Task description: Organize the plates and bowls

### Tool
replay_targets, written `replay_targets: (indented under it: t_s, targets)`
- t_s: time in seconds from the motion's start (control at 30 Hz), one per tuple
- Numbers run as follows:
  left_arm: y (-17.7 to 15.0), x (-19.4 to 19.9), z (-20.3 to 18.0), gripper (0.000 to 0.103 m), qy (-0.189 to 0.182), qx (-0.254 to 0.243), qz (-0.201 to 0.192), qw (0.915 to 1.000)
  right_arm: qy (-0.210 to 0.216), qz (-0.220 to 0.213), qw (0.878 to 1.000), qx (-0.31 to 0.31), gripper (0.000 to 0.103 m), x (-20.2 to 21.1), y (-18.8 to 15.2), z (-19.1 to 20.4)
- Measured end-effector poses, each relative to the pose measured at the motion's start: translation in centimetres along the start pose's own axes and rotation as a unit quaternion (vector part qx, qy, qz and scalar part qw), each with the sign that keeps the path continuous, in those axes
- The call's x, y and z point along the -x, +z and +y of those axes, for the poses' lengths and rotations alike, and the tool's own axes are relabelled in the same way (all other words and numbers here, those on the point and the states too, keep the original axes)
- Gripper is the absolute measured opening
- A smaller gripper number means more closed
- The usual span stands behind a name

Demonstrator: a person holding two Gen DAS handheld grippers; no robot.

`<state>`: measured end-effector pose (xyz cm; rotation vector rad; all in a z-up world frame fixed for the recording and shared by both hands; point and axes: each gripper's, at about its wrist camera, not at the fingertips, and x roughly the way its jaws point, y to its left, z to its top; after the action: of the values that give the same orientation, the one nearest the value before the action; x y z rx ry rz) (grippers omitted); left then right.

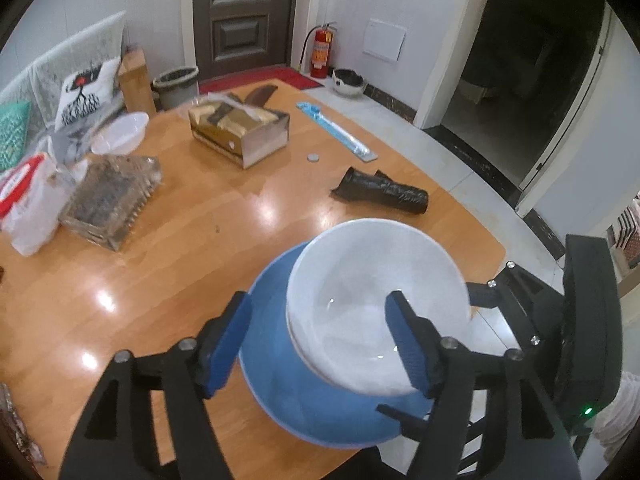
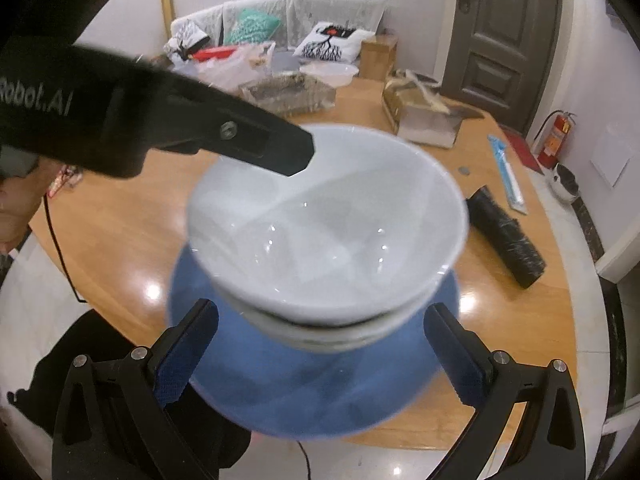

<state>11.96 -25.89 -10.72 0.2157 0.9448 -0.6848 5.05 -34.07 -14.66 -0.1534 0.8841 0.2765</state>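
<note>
White bowls [image 2: 324, 228] sit nested on the blue plate [image 2: 312, 392] at lower centre, seemingly to save tabletop [image 1: 160, 264] room. The left gripper [image 1: 320, 344] and right gripper [image 2: 320, 356] both hang with jaws spread, gripping nothing.

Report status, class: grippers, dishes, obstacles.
Left gripper open, astride white bowl stack's rim. Right gripper open. Stack on blue plate. Nothing blocking.

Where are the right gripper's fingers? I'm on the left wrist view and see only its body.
Observer: The right gripper is open, its fingers flanking the near side of the blue plate.
Operator: How many bowls sit on it?
Observer: Two rims show from the side: the top white bowl nests in a lower white bowl.
Operator: Any cables nearby?
Observer: A black cable runs down past the table edge, at the left of the right wrist view.
</note>
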Motion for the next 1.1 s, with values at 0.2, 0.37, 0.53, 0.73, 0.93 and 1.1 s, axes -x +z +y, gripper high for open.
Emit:
replay_targets:
  t_s: [0.2,0.37,0.53,0.73,0.93,1.1]
  targets:
    - [-0.6,3.6,-1.0,0.086,0.019,-0.015,-0.041,0.9988,-0.01,-0.041,0.999,0.003,0.102,3.8,-0.6,0.3]
    - [-1.2,6.1,-1.4,0.091,0.043,-0.024,-0.073,0.9961,-0.014,-0.076,0.997,-0.003,0.102,6.6,-0.8,0.2]
    - [-2.0,8.6,-1.1,0.102,0.06,-0.014,-0.11,0.992,-0.008,-0.112,0.993,-0.027,0.102,8.8,-0.4,-0.3]
    - [-3.0,11.5,-0.3,0.102,0.086,0.004,-0.162,0.9831,-0.006,-0.142,0.989,-0.047,0.102,10.2,0.7,-1.1]
    - [-3.8,13.7,1.2,0.102,0.115,0.032,-0.191,0.9743,-0.013,-0.164,0.985,-0.049,0.102,11.1,1.8,-0.7]
    - [-4.7,14.9,2.4,0.102,0.141,0.049,-0.197,0.9689,-0.002,-0.176,0.983,-0.043,0.102,11.3,3.0,0.4]
